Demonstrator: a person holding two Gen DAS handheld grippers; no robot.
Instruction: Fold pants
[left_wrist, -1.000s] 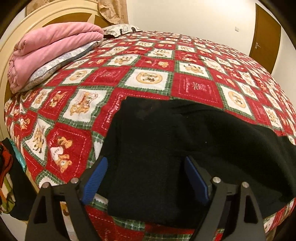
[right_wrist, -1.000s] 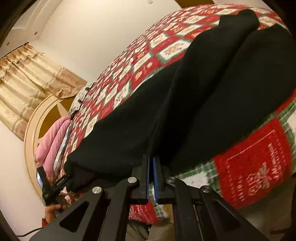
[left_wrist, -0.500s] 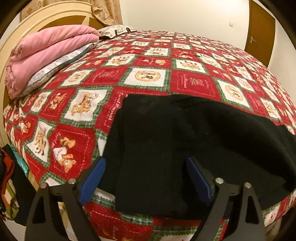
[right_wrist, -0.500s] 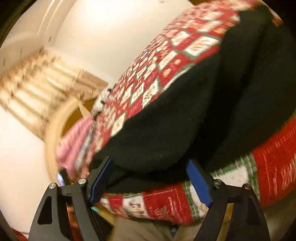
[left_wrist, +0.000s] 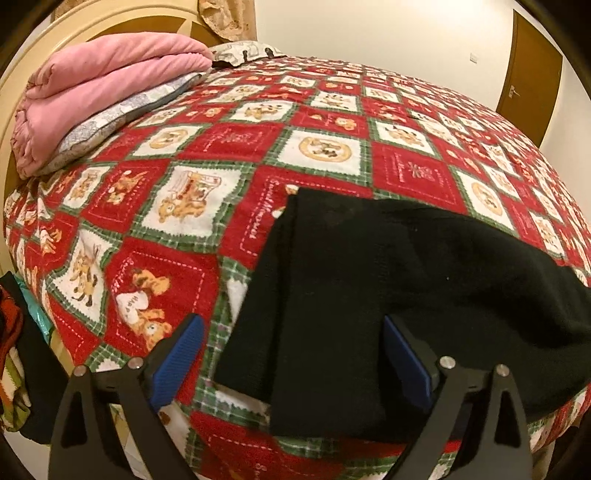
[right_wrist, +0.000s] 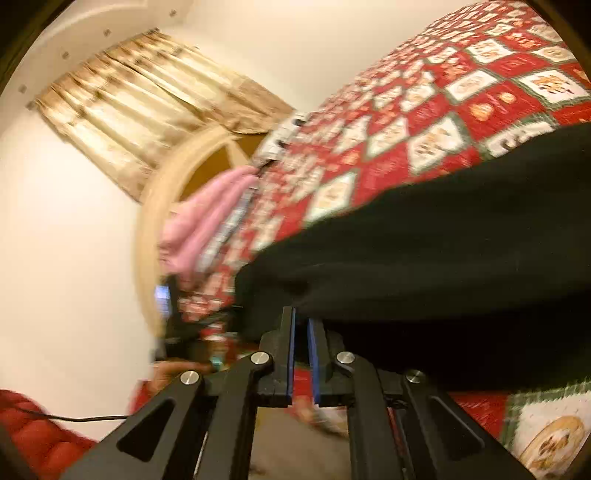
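Black pants (left_wrist: 388, 295) lie folded lengthwise on the red patchwork bedspread (left_wrist: 229, 144), near the front edge of the bed. My left gripper (left_wrist: 291, 354) is open, its blue pads either side of the pants' near end, just above the cloth. In the blurred right wrist view the pants (right_wrist: 443, 258) fill the right side. My right gripper (right_wrist: 301, 325) is nearly closed at the pants' lower edge; a slim gap shows between the pads and no cloth is clearly pinched.
A folded pink blanket (left_wrist: 103, 85) on a pillow lies at the bed's head by the cream headboard (left_wrist: 48, 40). A brown door (left_wrist: 532, 62) is at far right. Clothes (left_wrist: 14, 350) hang at the bed's left side. Curtains (right_wrist: 140, 107) hang behind the headboard.
My right gripper opened half a second ago and has closed again, swinging along the pants' edge. My left gripper stayed open and drew back slightly.
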